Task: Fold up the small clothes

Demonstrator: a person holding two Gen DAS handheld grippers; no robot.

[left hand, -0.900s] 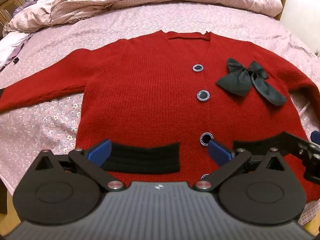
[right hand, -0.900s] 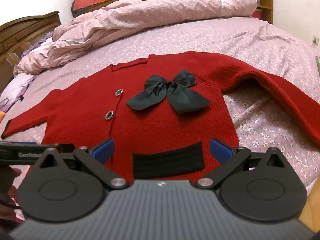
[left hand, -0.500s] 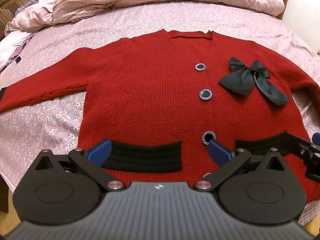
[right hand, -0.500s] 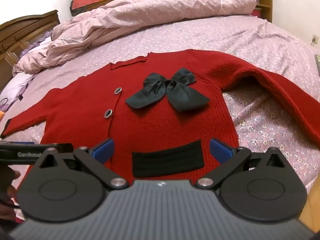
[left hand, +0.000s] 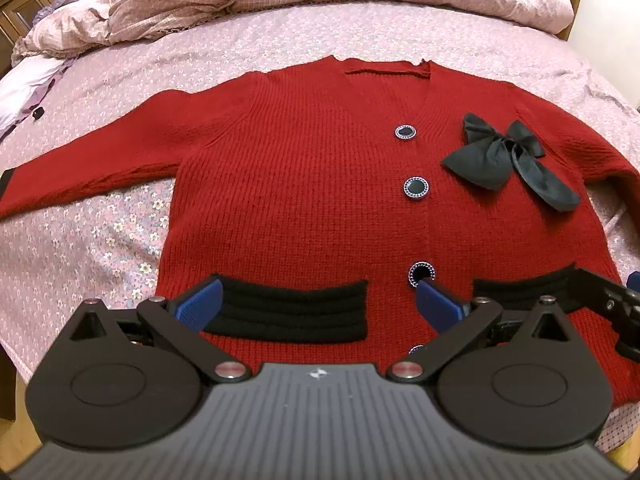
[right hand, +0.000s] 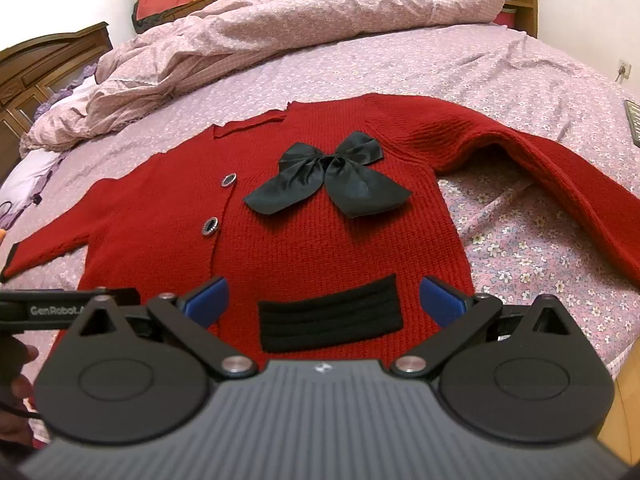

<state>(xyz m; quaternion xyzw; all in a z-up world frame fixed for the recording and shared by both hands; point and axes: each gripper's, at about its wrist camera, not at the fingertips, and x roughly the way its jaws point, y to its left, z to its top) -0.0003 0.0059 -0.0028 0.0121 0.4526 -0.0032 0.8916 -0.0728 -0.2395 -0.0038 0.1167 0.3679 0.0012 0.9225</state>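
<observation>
A small red knit cardigan (left hand: 304, 184) lies flat, front up, on the bed with both sleeves spread out. It has dark round buttons, a black bow (left hand: 508, 160) on its chest and black pocket bands near the hem. My left gripper (left hand: 318, 304) hovers open over the left pocket band (left hand: 288, 312), nothing between its blue pads. My right gripper (right hand: 324, 300) hovers open above the right pocket band (right hand: 330, 318) of the same cardigan (right hand: 304, 248), under the bow (right hand: 328, 178). Neither gripper touches the cloth as far as I can see.
The bed wears a pink flowered sheet (left hand: 80, 248). A crumpled pink duvet (right hand: 280, 28) is heaped along the far side, with a wooden headboard (right hand: 48, 68) at the left. The bed's near edge runs just below the cardigan's hem. A hand (right hand: 16, 396) shows at lower left.
Both cameras have eased slightly lower, so the cardigan sits a little farther up in each view. The grippers stayed open and the cardigan has not moved.
</observation>
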